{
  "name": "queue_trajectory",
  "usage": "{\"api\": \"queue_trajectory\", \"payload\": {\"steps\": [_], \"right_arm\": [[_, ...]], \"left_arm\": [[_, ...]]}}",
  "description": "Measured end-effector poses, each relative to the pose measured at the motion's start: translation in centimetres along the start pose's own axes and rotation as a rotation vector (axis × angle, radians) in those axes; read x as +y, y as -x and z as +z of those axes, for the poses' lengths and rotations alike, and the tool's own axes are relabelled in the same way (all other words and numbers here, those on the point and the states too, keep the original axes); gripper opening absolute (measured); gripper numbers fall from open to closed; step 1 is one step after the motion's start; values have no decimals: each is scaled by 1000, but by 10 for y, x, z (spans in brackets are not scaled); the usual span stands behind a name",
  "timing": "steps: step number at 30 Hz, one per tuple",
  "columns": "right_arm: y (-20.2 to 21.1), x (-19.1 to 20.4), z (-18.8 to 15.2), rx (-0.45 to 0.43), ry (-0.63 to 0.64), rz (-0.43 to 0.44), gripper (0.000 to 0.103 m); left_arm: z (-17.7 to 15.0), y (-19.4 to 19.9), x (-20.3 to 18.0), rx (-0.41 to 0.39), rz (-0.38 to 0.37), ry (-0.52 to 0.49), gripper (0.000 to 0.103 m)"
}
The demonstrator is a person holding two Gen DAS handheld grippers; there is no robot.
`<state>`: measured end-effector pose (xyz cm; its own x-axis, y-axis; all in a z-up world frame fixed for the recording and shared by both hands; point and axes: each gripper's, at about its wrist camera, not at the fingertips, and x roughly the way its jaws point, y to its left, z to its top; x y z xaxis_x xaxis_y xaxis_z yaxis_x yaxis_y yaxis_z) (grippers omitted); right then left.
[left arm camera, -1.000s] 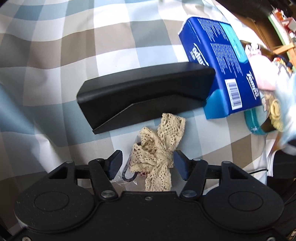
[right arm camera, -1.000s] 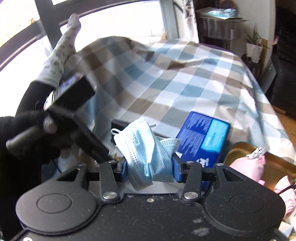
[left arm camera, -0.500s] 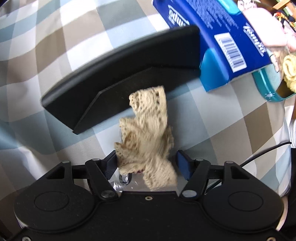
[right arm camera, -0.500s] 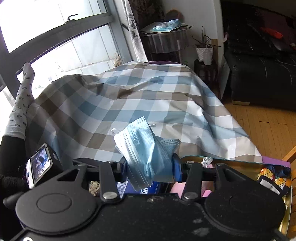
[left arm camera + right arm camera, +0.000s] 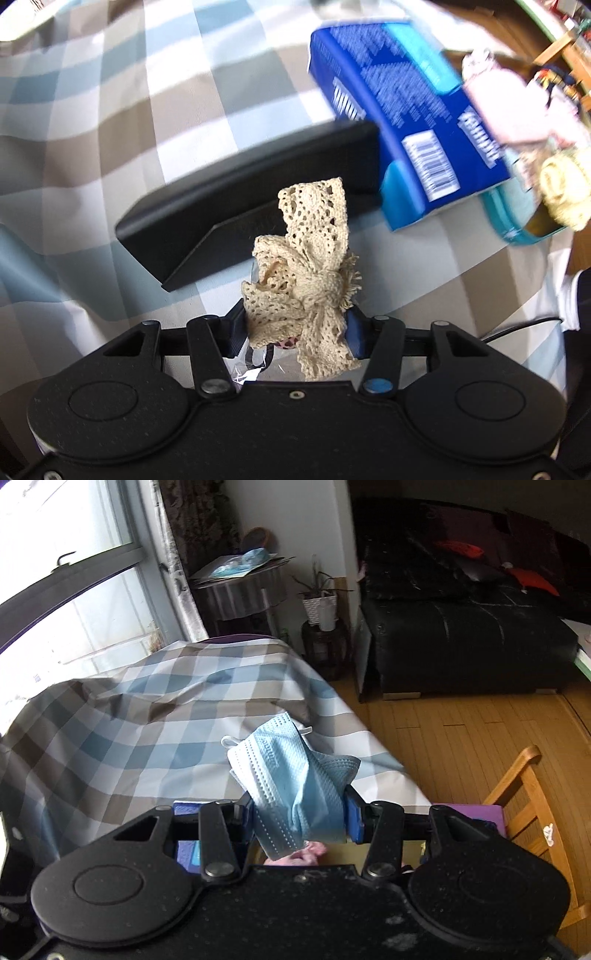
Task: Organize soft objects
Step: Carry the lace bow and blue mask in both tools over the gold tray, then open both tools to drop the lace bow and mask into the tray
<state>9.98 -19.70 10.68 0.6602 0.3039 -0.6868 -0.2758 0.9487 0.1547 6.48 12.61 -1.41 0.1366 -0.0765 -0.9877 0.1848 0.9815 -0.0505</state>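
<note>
My left gripper is shut on a beige lace bow and holds it above the checked cloth, in front of a black case. My right gripper is shut on a crumpled light blue face mask, held above the table's right end. A tray at the right holds pink and cream soft items.
A blue tissue pack lies beside the black case and leans toward the tray. In the right wrist view there is a wooden chair, a wood floor, a black sofa and a window at the left.
The left gripper has closed on the lace bow and lifted it off the cloth. The right gripper has swung right with the mask, from facing the left hand to the table's end.
</note>
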Motion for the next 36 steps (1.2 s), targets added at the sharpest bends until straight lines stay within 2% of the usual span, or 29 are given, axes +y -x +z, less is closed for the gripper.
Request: {"api": "queue_trajectory", "payload": {"steps": [7, 11, 18, 23, 30, 36], "right_arm": [[-1, -53, 8, 11, -106, -198, 45], [2, -77, 7, 41, -158, -219, 45], [9, -96, 0, 65, -180, -216, 45], [14, -101, 0, 59, -188, -207, 45], [22, -107, -5, 52, -167, -213, 46], [24, -111, -13, 83, -141, -194, 49]], "left_arm": [[-6, 46, -21, -119, -70, 30, 50], [13, 58, -57, -169, -92, -37, 50], [58, 72, -123, -252, -157, -107, 50], [88, 65, -156, -248, -232, -110, 50], [119, 48, -186, -220, -265, -94, 50], [133, 37, -200, -195, -258, -83, 51]]}}
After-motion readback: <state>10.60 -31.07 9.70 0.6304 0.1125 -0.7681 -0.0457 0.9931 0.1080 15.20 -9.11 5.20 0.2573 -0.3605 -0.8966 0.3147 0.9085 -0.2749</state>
